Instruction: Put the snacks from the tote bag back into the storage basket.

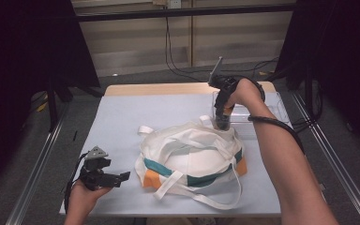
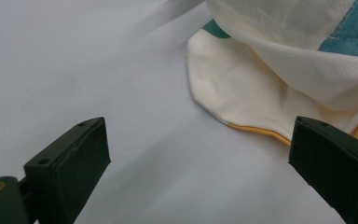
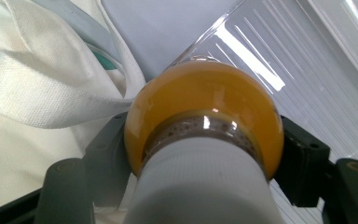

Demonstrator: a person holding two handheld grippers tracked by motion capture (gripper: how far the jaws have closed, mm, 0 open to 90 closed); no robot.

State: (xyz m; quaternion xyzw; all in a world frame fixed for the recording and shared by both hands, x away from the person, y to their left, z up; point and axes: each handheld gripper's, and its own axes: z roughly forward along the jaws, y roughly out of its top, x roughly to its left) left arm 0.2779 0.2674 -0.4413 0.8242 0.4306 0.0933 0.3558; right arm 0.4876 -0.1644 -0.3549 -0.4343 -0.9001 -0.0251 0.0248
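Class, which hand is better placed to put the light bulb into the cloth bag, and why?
Right: its tool already grips the bulb beside the bag. The left tool hangs open near the bag's other side.

The tote bag (image 1: 192, 157) is coarse woven cloth, matt cream with teal and orange panels, and its straps show a rough canvas weave. The bulb (image 3: 204, 109) has a glossy, smooth amber globe over a matt white plastic base with a shiny perforated metal-looking collar. The clear tray (image 3: 303, 60) is glossy ribbed plastic. The counter (image 1: 122, 122) looks smooth and matt. The jaws are matt black plastic.
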